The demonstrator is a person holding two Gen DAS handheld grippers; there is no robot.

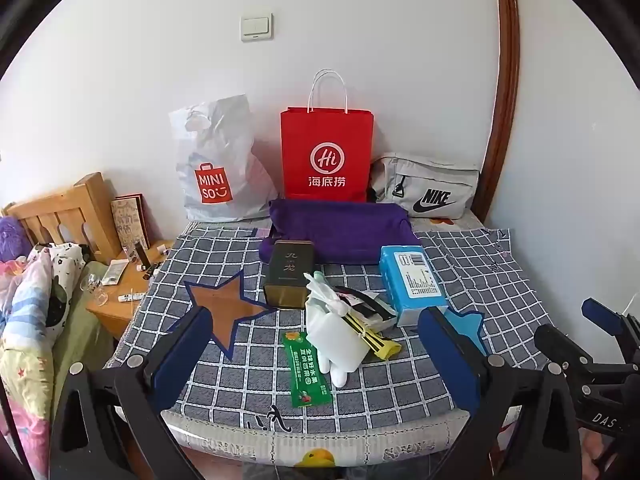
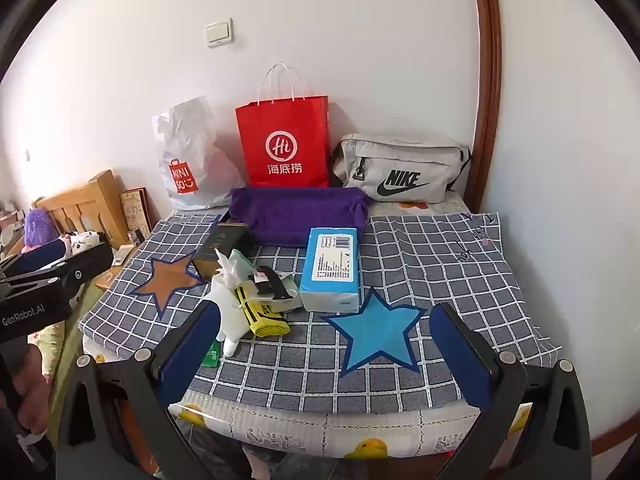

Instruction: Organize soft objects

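A checked grey cloth [image 1: 480, 272] [image 2: 432, 264] covers the bed. On it lie a white soft toy [image 1: 334, 330] [image 2: 227, 306], a blue tissue pack [image 1: 412, 284] [image 2: 331, 266], a green sachet [image 1: 306, 368], a yellow-black item [image 1: 380, 340] [image 2: 266, 314], a dark tin [image 1: 289, 276] [image 2: 218, 250] and a folded purple towel [image 1: 340, 228] [image 2: 298, 214]. My left gripper [image 1: 320, 340] hangs open before the toy and sachet. Open too, my right gripper [image 2: 326, 344] frames the blue star patch [image 2: 376, 328]. Neither holds anything.
Against the white wall stand a MINISO plastic bag [image 1: 218, 164] [image 2: 188, 156], a red paper bag [image 1: 326, 156] [image 2: 286, 144] and a grey Nike pouch [image 1: 430, 188] [image 2: 400, 170]. A wooden nightstand [image 1: 120, 292] with small items and a headboard [image 1: 64, 212] sit at left.
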